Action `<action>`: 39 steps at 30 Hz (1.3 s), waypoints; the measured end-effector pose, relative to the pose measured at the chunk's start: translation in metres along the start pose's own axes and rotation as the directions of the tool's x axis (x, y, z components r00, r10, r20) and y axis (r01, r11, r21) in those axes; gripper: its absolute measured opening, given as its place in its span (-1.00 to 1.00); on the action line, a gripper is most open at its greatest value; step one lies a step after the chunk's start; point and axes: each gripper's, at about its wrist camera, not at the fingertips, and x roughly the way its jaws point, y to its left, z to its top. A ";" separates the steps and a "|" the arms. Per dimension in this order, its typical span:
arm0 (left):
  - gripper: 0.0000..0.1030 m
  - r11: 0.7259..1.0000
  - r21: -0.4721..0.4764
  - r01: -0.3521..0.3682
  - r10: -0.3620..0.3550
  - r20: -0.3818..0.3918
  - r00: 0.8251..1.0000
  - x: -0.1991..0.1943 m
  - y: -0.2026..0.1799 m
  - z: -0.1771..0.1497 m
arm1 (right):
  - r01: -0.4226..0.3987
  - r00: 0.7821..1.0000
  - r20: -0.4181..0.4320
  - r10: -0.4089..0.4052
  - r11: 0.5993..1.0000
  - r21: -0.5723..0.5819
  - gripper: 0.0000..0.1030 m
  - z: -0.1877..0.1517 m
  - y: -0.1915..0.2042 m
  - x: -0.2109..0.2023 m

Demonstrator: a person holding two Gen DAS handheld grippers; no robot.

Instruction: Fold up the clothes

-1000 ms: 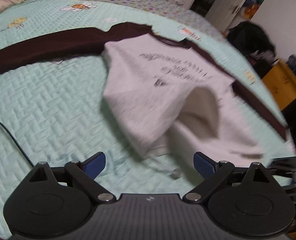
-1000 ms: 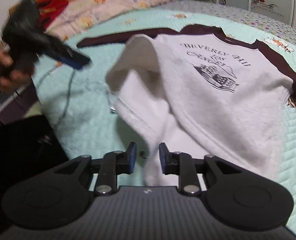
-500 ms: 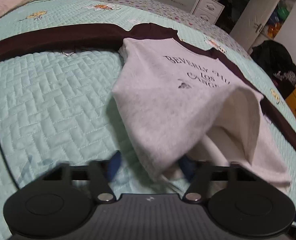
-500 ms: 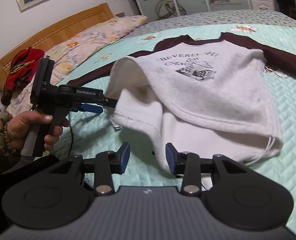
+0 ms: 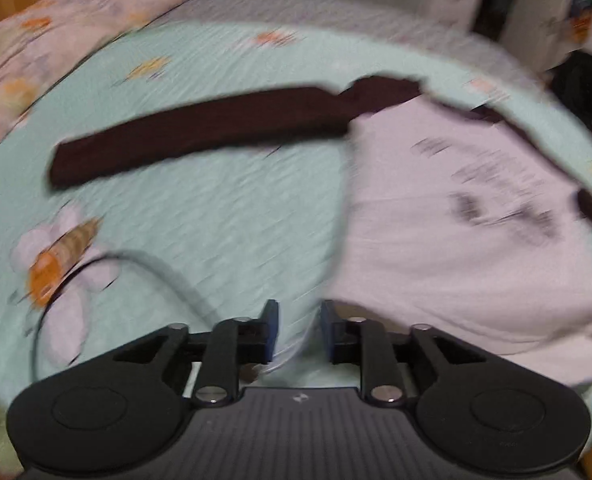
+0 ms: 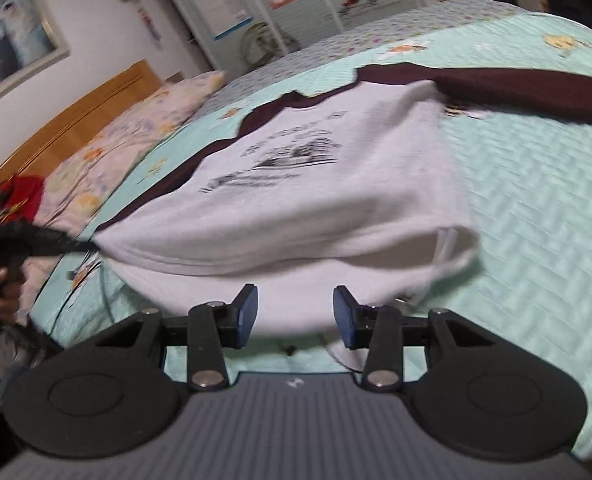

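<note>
Since earlier, left gripper (image 5: 298, 330) has narrowed, apparently pinching the grey printed cotton sweatshirt's (image 6: 316, 184) hem corner; right gripper (image 6: 294, 312) has widened, empty.

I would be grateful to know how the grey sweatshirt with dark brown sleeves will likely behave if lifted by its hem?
The grey sweatshirt with dark brown sleeves looks floppy: its hem sags open above the quilted bedspread. The fleece seems thick, so probably not slippery. The long sleeve would likely trail behind.

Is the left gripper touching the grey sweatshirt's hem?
Touching: in the right wrist view the left gripper meets the grey printed sweatshirt at its hem corner, fabric pulled taut.
</note>
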 end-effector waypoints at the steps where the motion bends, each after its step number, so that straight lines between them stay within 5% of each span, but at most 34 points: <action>1: -0.53 1.000 -0.006 -0.031 0.031 -0.020 0.999 0.005 0.003 -0.005 | 0.022 1.000 0.007 -0.022 1.000 -0.010 -0.14 -0.001 -0.001 -0.001; 5: -0.48 1.000 -0.015 -0.017 0.016 -0.037 0.999 0.007 0.001 -0.014 | 0.144 0.989 0.054 -0.138 0.983 -0.118 -0.14 -0.003 0.008 -0.005; 10: -0.41 1.000 -0.016 0.013 -0.013 -0.026 1.000 0.002 -0.007 -0.020 | 0.310 0.950 0.115 -0.289 0.911 -0.274 -0.11 -0.002 0.015 0.007; 17: -0.08 0.999 0.003 0.047 -0.047 0.003 0.999 -0.006 -0.022 -0.024 | 0.523 0.843 0.193 -0.502 0.682 -0.510 -0.04 -0.010 0.018 0.039; 24: 0.02 0.997 0.032 0.066 -0.066 -0.002 0.998 -0.005 -0.037 -0.024 | 0.564 0.795 0.217 -0.566 0.560 -0.606 -0.06 -0.007 0.012 0.065; 26: 0.04 0.997 0.034 0.071 -0.071 -0.006 0.997 -0.005 -0.039 -0.025 | 0.551 0.807 0.216 -0.550 0.568 -0.611 -0.19 -0.004 0.014 0.069; 27: 0.05 0.997 0.034 0.071 -0.071 -0.007 0.997 -0.004 -0.039 -0.025 | 0.544 0.814 0.217 -0.539 0.576 -0.611 -0.60 -0.002 0.013 0.072; 28: 0.07 0.997 0.034 0.074 -0.074 -0.005 0.997 -0.005 -0.039 -0.025 | 0.549 0.813 0.227 -0.536 0.579 -0.602 -0.74 0.000 0.013 0.072; 30: 0.10 0.996 0.034 0.078 -0.078 -0.001 0.997 -0.007 -0.039 -0.024 | 0.568 0.812 0.258 -0.524 0.605 -0.558 -0.78 0.003 0.013 0.064; 32: 0.21 0.997 0.029 0.072 -0.072 0.009 0.997 -0.008 -0.036 -0.023 | 0.509 0.861 0.243 -0.447 0.772 -0.382 -0.79 0.016 0.004 0.037; 34: 0.23 0.998 0.021 0.064 -0.065 0.015 0.998 -0.008 -0.033 -0.022 | 0.327 0.930 0.205 -0.306 0.942 -0.076 -0.79 0.029 -0.028 0.006; 35: 0.23 0.998 0.017 0.063 -0.064 0.013 0.998 -0.007 -0.032 -0.022 | 0.243 0.948 0.199 -0.249 0.968 0.057 -0.79 0.031 -0.046 -0.005; 37: 0.23 0.997 0.014 0.069 -0.070 0.005 0.998 -0.005 -0.032 -0.021 | 0.169 0.961 0.180 -0.209 0.963 0.211 -0.79 0.028 -0.077 -0.014; 39: 0.23 0.997 0.025 0.078 -0.078 0.002 0.997 -0.005 -0.035 -0.022 | 0.239 0.959 0.108 -0.263 0.952 0.193 -0.74 0.022 -0.092 -0.010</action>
